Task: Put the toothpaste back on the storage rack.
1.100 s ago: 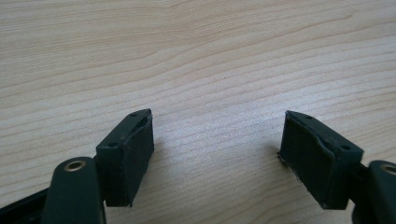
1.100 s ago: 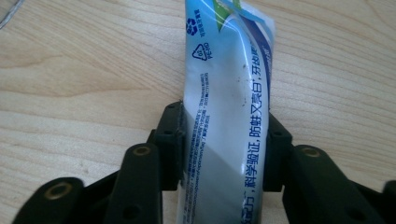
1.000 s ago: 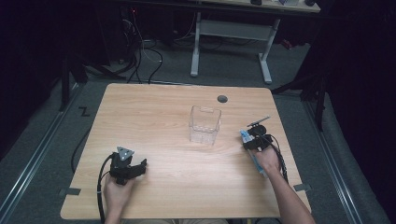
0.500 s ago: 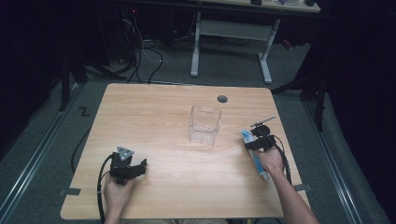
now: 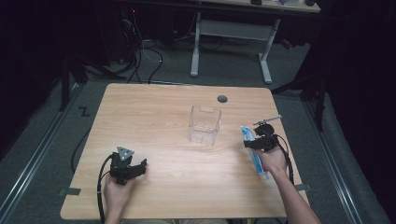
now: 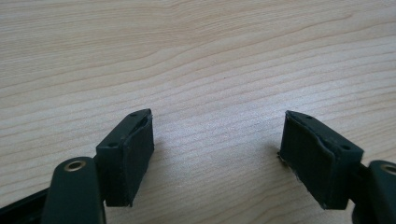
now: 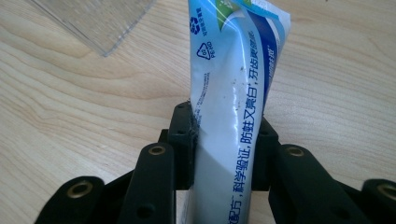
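Now the right gripper (image 5: 256,141), seen from above near the right edge of the pale wooden worktop (image 5: 163,116), has its black fingers (image 7: 183,140) clamped on a white-and-blue squeezable toothpaste tube (image 7: 233,107). The fingers have just finished closing, and in the right gripper view the pads press on both sides of the tube's body, which runs up between them with its flat crimped end toward the top of that view. From the high view the tube (image 5: 254,154) lies along the person's right hand (image 5: 273,161), just right of a clear, open-topped plastic box (image 5: 204,124) that stands near the middle of the worktop, apart from the tube. The left gripper (image 5: 133,169) sits low at the near left of the worktop; its fingers (image 6: 130,154) stand wide apart over bare wood with nothing between them.
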